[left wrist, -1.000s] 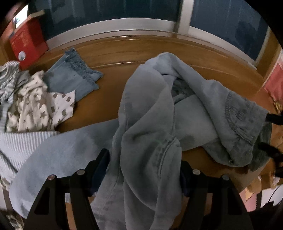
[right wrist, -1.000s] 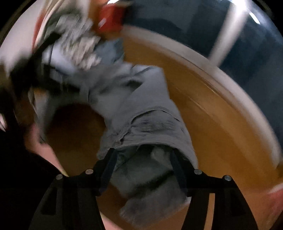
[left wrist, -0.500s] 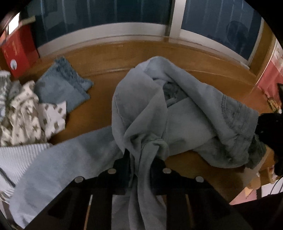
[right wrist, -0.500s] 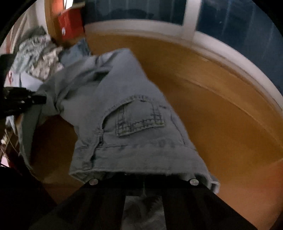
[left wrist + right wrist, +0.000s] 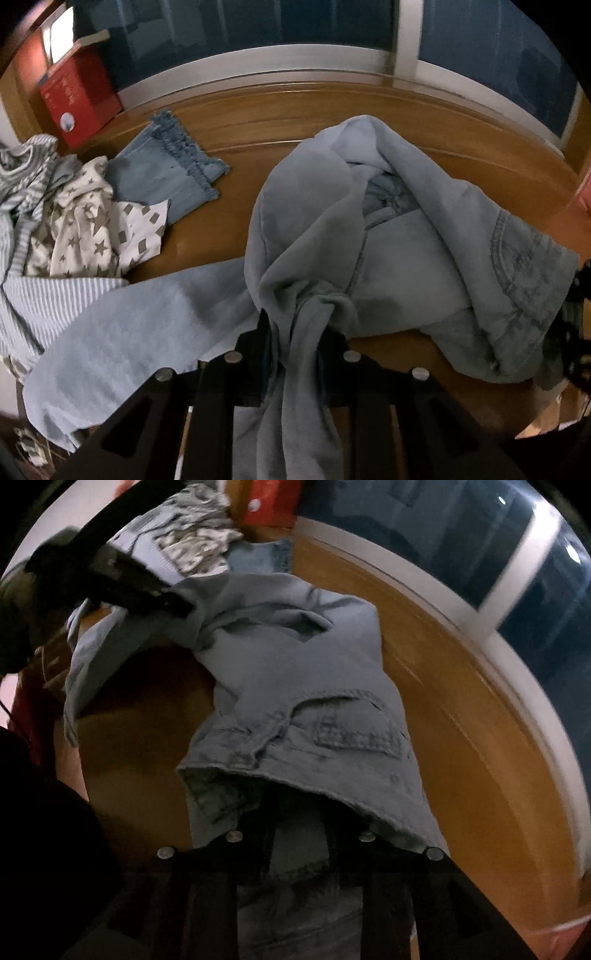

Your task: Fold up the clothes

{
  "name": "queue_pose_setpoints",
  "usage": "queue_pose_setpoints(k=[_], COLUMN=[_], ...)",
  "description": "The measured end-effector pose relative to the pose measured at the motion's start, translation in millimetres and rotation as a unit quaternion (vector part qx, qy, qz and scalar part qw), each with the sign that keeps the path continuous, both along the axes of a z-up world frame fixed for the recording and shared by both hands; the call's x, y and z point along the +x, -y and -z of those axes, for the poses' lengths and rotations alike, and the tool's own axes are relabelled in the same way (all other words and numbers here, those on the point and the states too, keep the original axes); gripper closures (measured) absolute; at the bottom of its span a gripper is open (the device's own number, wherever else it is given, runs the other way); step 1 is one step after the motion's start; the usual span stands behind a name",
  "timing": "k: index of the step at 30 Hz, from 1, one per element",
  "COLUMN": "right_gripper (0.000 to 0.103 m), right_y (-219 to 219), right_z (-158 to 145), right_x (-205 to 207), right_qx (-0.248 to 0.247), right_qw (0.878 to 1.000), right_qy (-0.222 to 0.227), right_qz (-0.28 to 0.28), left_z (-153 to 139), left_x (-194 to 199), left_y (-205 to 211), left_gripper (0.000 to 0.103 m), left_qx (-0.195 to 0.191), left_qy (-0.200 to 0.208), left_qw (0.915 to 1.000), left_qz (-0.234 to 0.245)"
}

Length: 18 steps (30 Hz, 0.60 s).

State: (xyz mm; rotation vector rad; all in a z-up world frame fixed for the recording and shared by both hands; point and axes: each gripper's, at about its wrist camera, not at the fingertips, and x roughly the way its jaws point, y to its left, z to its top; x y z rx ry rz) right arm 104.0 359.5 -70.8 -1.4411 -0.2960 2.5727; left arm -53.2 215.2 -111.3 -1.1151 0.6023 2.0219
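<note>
Light blue jeans (image 5: 332, 221) lie crumpled on the wooden table (image 5: 295, 107). My left gripper (image 5: 295, 332) is shut on a bunched fold of a trouser leg near the front edge. My right gripper (image 5: 299, 823) is shut on the waistband of the same jeans (image 5: 295, 686), with a back pocket (image 5: 354, 720) just ahead of it. The left gripper also shows in the right wrist view (image 5: 147, 590) at the upper left, holding the cloth. The right gripper's fingertips are hidden under the denim.
A folded fringed denim piece (image 5: 166, 173) lies at the back left, next to a pile of star-print and striped clothes (image 5: 66, 221). A red box (image 5: 77, 99) stands in the far left corner. Windows run behind the table.
Both grippers closed from open onto the jeans about half a second ago. Since then the jeans have shifted a little and the right view has swung toward the left gripper.
</note>
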Motion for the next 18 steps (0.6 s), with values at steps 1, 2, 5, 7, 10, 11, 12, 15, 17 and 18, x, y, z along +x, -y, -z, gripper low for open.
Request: queue_pose_setpoints(k=[1, 2, 5, 7, 10, 11, 12, 15, 17, 18], right_gripper=[0.072, 0.067, 0.055, 0.046, 0.044, 0.044, 0.045, 0.045, 0.045, 0.045], right_y=[1.8, 3.4, 6.6, 6.1, 8.1, 9.0, 10.0, 12.8, 14.7, 15.6], right_z=[-3.9, -8.9, -22.1, -26.3, -25.7, -21.7, -17.7, -5.6, 2.4, 6.4], right_x=[3.5, 9.5, 27.4, 29.5, 21.9, 17.8, 13.6, 1.1, -7.3, -11.5], right_qx=[-0.003, -0.001, 0.011, 0.022, 0.041, 0.044, 0.047, 0.056, 0.062, 0.065], right_qw=[1.000, 1.000, 1.000, 0.999, 0.998, 0.998, 0.998, 0.998, 0.997, 0.997], right_qy=[-0.003, -0.008, -0.025, -0.035, -0.039, -0.035, -0.031, -0.018, -0.010, -0.006], right_qz=[-0.006, -0.009, -0.016, -0.026, -0.037, -0.037, -0.037, -0.037, -0.037, -0.037], left_z=[-0.1, -0.1, 1.5, 3.1, 6.7, 7.9, 9.1, 12.7, 15.2, 16.4], left_x=[-0.2, -0.6, 1.7, 2.9, 0.7, 0.0, -0.7, -2.9, -4.3, -5.1], left_y=[0.2, 0.3, -1.0, -1.4, -0.7, -0.5, -0.3, 0.3, 0.7, 0.9], left_gripper=[0.084, 0.083, 0.079, 0.076, 0.073, 0.072, 0.071, 0.066, 0.065, 0.064], left_qx=[0.000, 0.000, -0.007, -0.009, -0.007, -0.007, -0.006, -0.005, -0.004, -0.003], left_qy=[0.001, 0.001, -0.006, -0.009, -0.004, -0.003, -0.001, 0.004, 0.007, 0.009], left_qw=[1.0000, 0.9999, 0.9997, 0.9995, 0.9995, 0.9995, 0.9995, 0.9995, 0.9995, 0.9995], left_qz=[-0.005, -0.011, -0.023, -0.028, -0.029, -0.029, -0.030, -0.031, -0.031, -0.032])
